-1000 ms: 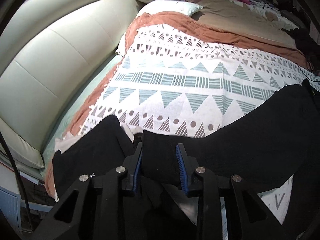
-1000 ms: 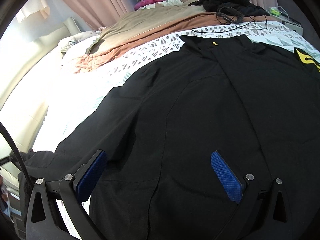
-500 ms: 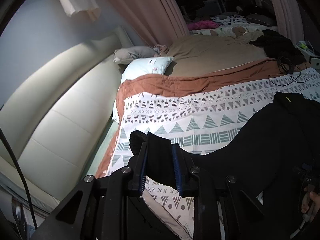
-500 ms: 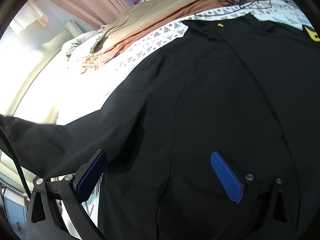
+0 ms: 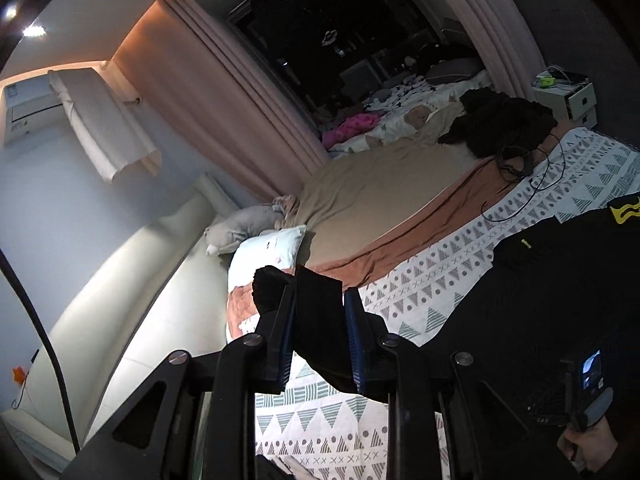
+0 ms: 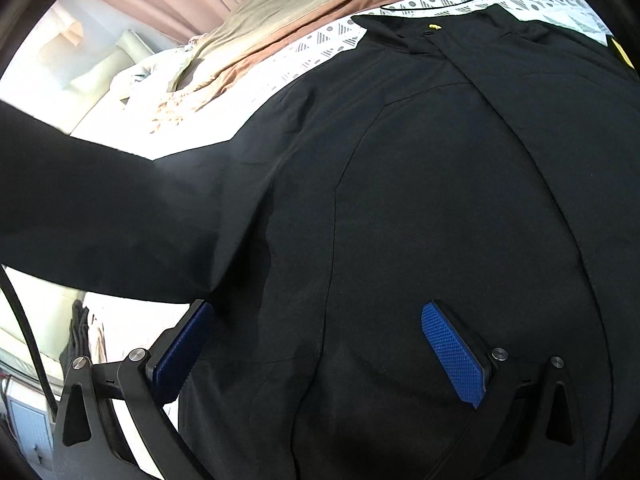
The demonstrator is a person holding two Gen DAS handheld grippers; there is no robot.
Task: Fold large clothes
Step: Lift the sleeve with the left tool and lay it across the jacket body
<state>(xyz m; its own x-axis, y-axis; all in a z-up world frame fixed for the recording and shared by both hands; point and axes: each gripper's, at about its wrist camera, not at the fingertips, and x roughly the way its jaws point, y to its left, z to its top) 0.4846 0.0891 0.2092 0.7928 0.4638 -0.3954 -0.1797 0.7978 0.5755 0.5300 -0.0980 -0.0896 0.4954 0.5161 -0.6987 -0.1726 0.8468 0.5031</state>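
The left hand-held gripper [image 5: 320,334] has its jaws nearly together, and the blue pads [image 5: 353,344] press on the cuff end of the black sleeve [image 5: 318,320]. The cuff sticks out a little past the fingertips, and the sleeve is lifted above the bed. In the right wrist view the same sleeve stretches as a dark band from the shoulder of the jacket to the left edge of the picture.

The right hand-held gripper [image 6: 316,350] has its jaws wide apart. It holds nothing; it hangs just above the lower front of the black jacket [image 6: 440,200], and I cannot tell if the fingertips touch the cloth.

The jacket lies flat on the bed, front side up, with the closed front running up to the collar. A small yellow mark [image 6: 433,27] sits at the collar and a yellow patch [image 5: 624,209] on the far sleeve. Under the jacket is a white blanket [image 5: 424,280] with grey and green triangles. Behind it are a rust-brown cover [image 5: 420,236] and a beige sheet [image 5: 372,192]. A light pillow [image 5: 268,252] lies near the padded headboard [image 5: 132,308]. A pile of black clothes [image 5: 504,120] with a thin cable is at the far side. Pink curtains [image 5: 224,112] hang behind the bed.
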